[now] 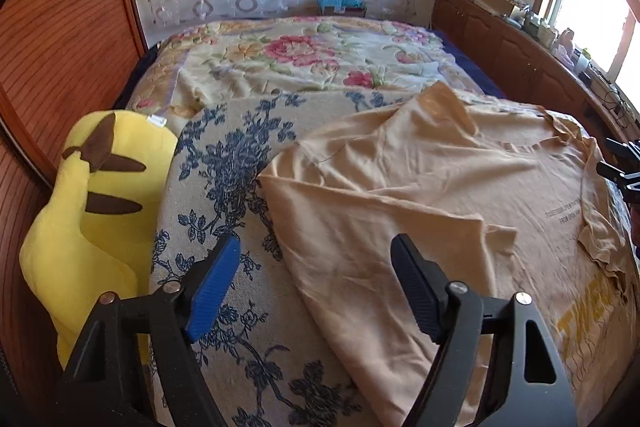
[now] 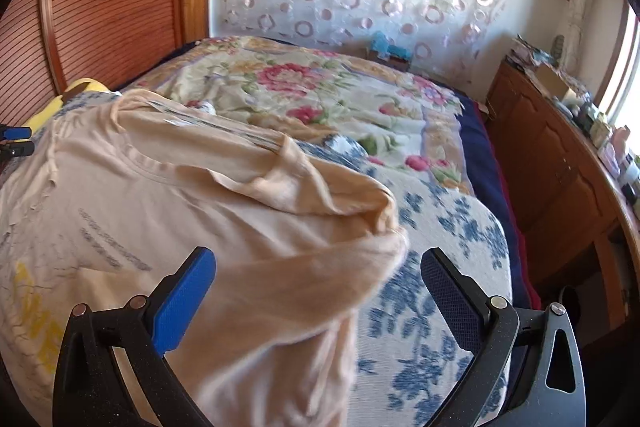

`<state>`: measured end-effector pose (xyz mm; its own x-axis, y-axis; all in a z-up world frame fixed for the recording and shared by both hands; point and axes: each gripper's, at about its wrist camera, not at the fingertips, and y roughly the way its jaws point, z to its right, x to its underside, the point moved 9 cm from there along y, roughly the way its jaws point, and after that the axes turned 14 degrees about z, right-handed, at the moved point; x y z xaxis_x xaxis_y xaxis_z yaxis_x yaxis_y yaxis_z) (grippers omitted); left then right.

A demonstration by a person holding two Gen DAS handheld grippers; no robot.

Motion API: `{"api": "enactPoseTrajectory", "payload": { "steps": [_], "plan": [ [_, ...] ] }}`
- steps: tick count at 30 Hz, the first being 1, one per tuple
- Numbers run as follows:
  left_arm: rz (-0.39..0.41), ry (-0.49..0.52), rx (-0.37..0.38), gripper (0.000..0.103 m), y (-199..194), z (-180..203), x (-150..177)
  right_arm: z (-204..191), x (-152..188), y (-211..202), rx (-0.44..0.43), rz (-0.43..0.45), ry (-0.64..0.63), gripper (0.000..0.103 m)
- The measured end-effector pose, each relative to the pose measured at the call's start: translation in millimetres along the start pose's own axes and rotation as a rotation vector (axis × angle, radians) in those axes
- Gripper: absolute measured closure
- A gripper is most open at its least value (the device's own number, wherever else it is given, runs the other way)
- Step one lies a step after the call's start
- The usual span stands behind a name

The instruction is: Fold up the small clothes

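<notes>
A beige T-shirt (image 1: 440, 179) with yellow lettering lies spread on a blue-flowered cushion (image 1: 224, 163) on the bed. Its left side and sleeve are folded inward. My left gripper (image 1: 316, 267) is open and empty, just above the shirt's left edge. In the right wrist view the shirt (image 2: 180, 195) has its right sleeve bunched and rolled over the cushion (image 2: 452, 227). My right gripper (image 2: 318, 279) is open and empty, hovering over that sleeve. The right gripper also shows at the far right edge of the left wrist view (image 1: 624, 171).
A yellow plush toy (image 1: 96, 199) sits left of the cushion. A floral quilt (image 1: 304, 59) covers the bed behind. A wooden cabinet (image 2: 560, 163) with clutter runs along the right under the window. A wooden sliding door (image 1: 60, 27) stands at left.
</notes>
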<state>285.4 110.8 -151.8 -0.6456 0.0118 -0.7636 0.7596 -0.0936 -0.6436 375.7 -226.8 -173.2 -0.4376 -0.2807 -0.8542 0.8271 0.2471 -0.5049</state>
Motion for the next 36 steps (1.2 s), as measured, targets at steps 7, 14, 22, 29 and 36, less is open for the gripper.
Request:
{"api": "enactPoseTrajectory", "payload": {
  "steps": [7,14,22,29,36],
  "plan": [
    [-0.007,-0.016,-0.009,0.027,5.7,-7.4,5.9,30.1,14.5,14.6,0.04,-0.058,0.066,0.001],
    [0.014,0.002,0.024,0.041,8.3,2.4,0.7,30.8,11.6,24.4,-0.019,-0.087,0.12,0.009],
    [0.023,-0.003,0.07,0.07,10.6,10.3,-6.1,34.0,5.3,32.1,-0.07,-0.078,0.118,0.041],
    [0.032,-0.016,0.103,0.097,10.1,16.7,-11.2,18.9,1.1,33.2,-0.148,-0.073,0.074,0.097],
    [0.201,-0.012,0.149,0.098,-59.1,44.2,-38.1,13.6,-19.5,-20.8,-0.196,0.059,0.082,0.098]
  ]
}}
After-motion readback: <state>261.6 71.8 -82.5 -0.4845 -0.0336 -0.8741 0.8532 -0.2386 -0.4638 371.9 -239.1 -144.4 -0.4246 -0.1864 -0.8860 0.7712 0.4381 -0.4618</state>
